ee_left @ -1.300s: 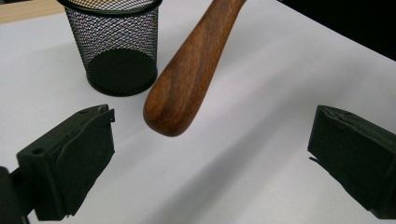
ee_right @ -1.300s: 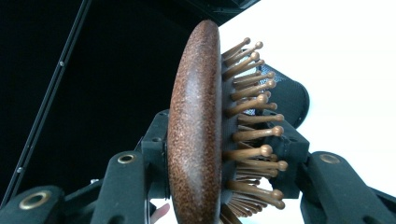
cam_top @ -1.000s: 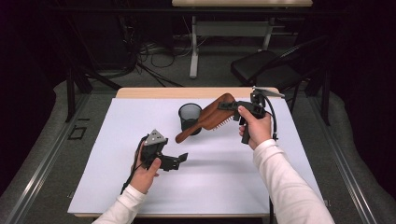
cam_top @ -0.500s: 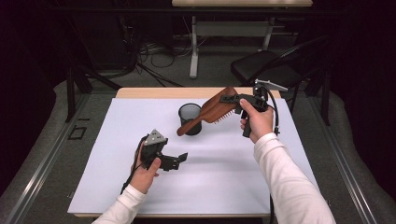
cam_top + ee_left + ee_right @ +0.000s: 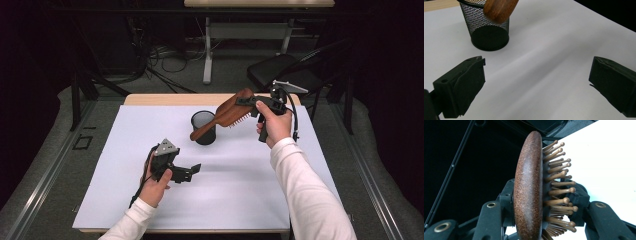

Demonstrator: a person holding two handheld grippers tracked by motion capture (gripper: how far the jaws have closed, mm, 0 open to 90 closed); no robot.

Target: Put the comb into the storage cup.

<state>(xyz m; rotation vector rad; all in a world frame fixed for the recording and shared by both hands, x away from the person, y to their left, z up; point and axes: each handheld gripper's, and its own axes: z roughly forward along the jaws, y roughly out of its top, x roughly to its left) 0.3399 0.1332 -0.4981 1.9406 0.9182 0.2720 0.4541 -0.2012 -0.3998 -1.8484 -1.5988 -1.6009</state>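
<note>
A dim room with cables, a desk and a dark chair behind surrounds a table covered by a white sheet.

High view: in the centre of the frame stands a black mesh cup. Right of centre, the right gripper is clamped on the head of a wooden hairbrush, which slopes down to the left so that its handle end reaches the cup's rim. Compared with a second ago, the brush has tipped more steeply and its handle has come closer to the cup, which suggests the handle is about to go in. At lower left, the left gripper rests low over the sheet, unmoved.

Left gripper view: its two black jaws stand wide apart with nothing between them. The mesh cup sits at the upper left, and the brush's rounded handle tip hangs just in front of its rim, not yet inside.

Right gripper view: the jaws press on either side of the brush head, wooden back at left, bristle pins at right.
</note>
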